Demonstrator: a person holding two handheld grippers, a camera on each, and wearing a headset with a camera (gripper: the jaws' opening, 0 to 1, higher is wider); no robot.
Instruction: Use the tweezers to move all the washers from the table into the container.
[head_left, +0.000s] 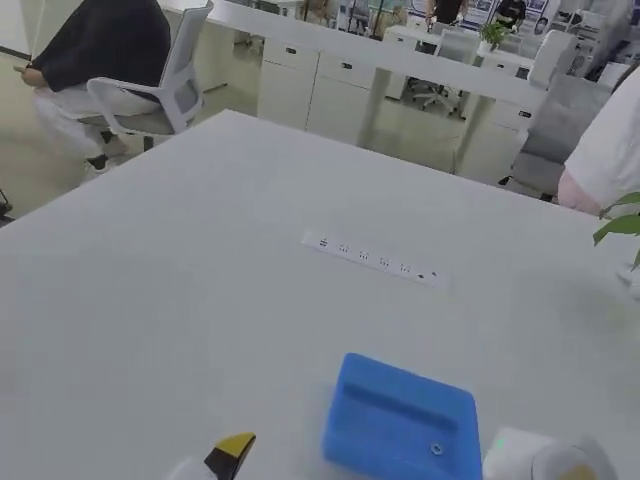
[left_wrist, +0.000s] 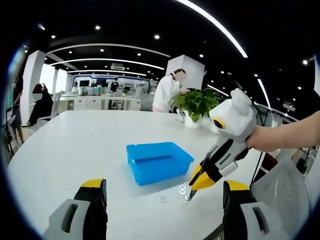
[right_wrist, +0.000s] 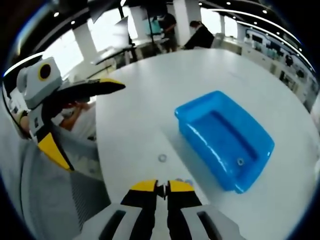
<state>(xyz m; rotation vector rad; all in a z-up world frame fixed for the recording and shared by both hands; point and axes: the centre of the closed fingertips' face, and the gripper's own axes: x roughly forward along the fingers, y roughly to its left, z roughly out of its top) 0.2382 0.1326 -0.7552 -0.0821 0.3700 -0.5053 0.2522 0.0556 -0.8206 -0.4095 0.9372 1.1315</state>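
A blue container (right_wrist: 225, 137) lies on the white table (head_left: 200, 270) with one washer (right_wrist: 240, 161) inside it. Three washers lie on the table in front of it: one apart (left_wrist: 163, 199) and two close together (left_wrist: 183, 189). My right gripper (right_wrist: 161, 189) is shut on the thin tweezers (right_wrist: 161, 192). In the left gripper view it (left_wrist: 200, 181) comes in from the right in a hand, tweezer tip down by the pair of washers. My left gripper (left_wrist: 163, 192) is open, jaws wide apart, holding nothing and facing the container (left_wrist: 159, 161).
A power strip (head_left: 375, 258) is set into the middle of the table. A potted plant (left_wrist: 196, 107) stands at the far side. People sit and stand by desks and office chairs (head_left: 160, 95) beyond the table's edge.
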